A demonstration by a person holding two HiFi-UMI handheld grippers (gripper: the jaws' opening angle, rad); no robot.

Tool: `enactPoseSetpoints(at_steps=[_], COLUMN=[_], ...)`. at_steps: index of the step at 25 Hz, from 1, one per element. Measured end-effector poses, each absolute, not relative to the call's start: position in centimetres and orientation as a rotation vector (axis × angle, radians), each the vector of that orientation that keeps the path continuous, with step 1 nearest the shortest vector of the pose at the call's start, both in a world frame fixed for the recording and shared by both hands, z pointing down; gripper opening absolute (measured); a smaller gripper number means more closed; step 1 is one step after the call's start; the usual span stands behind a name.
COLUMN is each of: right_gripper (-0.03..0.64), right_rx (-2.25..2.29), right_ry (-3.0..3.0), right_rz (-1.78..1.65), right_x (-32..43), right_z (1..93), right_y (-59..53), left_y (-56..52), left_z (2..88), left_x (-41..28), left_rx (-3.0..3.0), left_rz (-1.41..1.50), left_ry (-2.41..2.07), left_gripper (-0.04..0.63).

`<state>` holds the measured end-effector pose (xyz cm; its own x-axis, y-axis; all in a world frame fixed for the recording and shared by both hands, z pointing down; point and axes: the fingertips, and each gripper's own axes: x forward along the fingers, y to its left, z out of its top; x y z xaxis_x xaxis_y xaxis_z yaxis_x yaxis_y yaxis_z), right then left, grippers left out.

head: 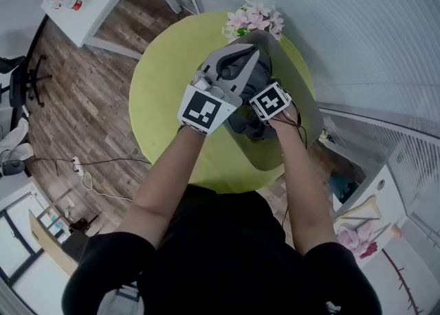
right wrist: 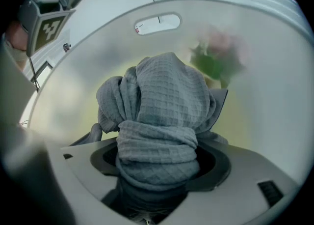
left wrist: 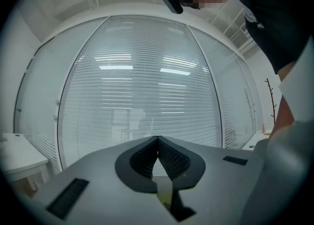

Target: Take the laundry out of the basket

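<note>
Inside the translucent basket (right wrist: 206, 10), the right gripper (right wrist: 157, 167) closes its wide jaws around a bunched grey towel (right wrist: 162, 101). A firm bite should precede any lift over the rim. The left gripper (left wrist: 158, 143) hangs above, jaws together, empty.

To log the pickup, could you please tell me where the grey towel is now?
In the right gripper view, the grey towel sits bunched inside the basket on the green table, between the closing jaws of the right gripper.
</note>
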<state>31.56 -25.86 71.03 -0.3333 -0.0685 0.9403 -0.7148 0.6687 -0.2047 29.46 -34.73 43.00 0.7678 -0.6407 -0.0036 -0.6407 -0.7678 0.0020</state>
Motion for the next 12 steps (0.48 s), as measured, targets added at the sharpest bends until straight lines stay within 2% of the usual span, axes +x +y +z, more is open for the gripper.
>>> enactPoseSetpoints(at_steps=[12], right_gripper=[0.371], right_rx=[0.610], right_ry=[-1.888], right_rz=[0.662], right_x=[32.5], right_z=[60.8], right_y=[-24.9], left_y=[-31.0], left_z=[39.2], left_x=[26.5], left_rx=[2.989], left_rz=[0.185], left_ry=[-1.184], left_gripper=[0.010])
